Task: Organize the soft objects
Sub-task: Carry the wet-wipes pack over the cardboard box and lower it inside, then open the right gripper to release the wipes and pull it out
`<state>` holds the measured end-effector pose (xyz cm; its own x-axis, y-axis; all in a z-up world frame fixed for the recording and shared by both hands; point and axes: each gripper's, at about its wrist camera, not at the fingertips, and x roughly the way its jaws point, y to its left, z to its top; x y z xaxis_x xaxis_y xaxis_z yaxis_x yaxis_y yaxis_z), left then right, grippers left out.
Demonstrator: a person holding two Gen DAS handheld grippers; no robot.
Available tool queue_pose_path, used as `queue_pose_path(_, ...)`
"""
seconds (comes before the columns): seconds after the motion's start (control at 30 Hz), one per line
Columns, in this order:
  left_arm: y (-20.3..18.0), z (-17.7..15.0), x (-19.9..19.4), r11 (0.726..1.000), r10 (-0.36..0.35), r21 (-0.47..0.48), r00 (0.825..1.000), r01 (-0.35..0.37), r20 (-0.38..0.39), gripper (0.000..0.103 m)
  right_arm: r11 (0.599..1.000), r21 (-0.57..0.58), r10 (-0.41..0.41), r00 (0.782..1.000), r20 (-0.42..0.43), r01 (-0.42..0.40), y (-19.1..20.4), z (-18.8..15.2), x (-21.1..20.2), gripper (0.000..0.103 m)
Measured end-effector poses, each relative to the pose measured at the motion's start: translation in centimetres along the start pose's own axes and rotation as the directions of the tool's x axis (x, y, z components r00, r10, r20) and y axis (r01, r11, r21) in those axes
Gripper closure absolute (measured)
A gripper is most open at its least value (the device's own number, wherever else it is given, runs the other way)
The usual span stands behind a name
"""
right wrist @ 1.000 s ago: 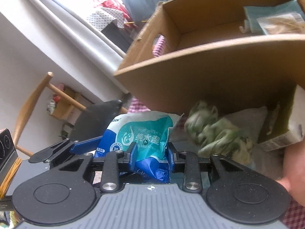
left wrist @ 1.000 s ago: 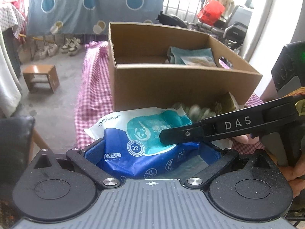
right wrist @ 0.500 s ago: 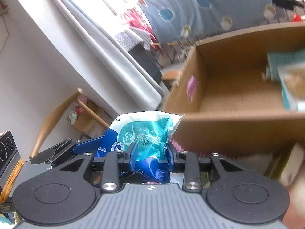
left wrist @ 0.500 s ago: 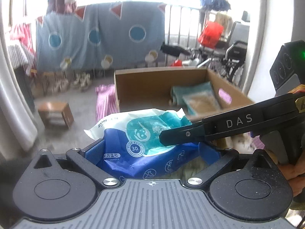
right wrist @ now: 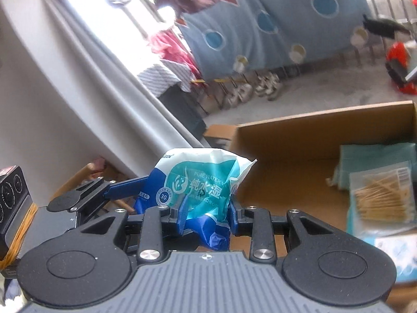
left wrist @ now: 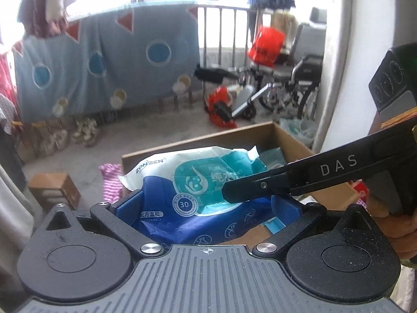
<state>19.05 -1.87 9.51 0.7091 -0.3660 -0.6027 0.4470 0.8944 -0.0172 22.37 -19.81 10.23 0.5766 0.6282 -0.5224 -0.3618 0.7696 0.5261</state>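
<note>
I see the blue, teal and white wipes pack (left wrist: 198,187) crumpled, held up above the open cardboard box (right wrist: 312,140), where a teal packet (right wrist: 378,154) and a cotton-swab bag (right wrist: 383,198) lie.

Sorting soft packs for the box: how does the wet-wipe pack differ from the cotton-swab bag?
The wet-wipe pack is opaque blue, teal and white; the cotton-swab bag is clear, showing sticks. The wipe pack is held aloft by both tools; the swab bag lies inside the cardboard box. Both are soft plastic packets.
</note>
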Motion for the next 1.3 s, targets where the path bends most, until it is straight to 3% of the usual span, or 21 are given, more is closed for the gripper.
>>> queue_pose_path(0.23,1.6,2.3,9.8,0.999,-0.032,-0.013,0.985,0.03,-0.172,0.001,0.992,0.113,-0.037,0.989,-0.143,0.054,-7.9,4.5,6.1,0.068)
queue_pose_path(0.43,4.2,2.0,16.5,0.996,-0.054,-0.09,0.943,0.025,-0.329,0.002,0.98,0.171,-0.057,0.964,-0.261,0.104,-12.8,5.7,12.1,0.068)
queue_pose_path(0.67,5.4,1.0,20.2,0.997,-0.004,-0.074,0.908,-0.029,-0.418,0.006,0.968,0.194,-0.082,0.931,-0.356,0.159,-15.6,5.4,17.8,0.069)
queue_pose_path(1.03,4.5,2.3,17.8,0.998,0.051,0.046,0.943,-0.038,-0.328,0.001,0.963,0.231,-0.048,0.935,-0.351,0.136,-14.4,4.9,20.0,0.07)
queue_pose_path(1.23,4.8,2.4,17.4,0.998,0.063,0.03,0.947,-0.056,-0.316,0.001,0.944,0.308,-0.005,0.938,-0.347,0.119,-15.9,4.7,19.2,0.067)
queue_pose_path(1.3,5.0,2.8,16.7,0.999,0.043,0.008,0.953,-0.043,-0.301,0.001,0.937,0.331,0.005,0.94,-0.341,0.115,-16.4,5.3,18.2,0.059)
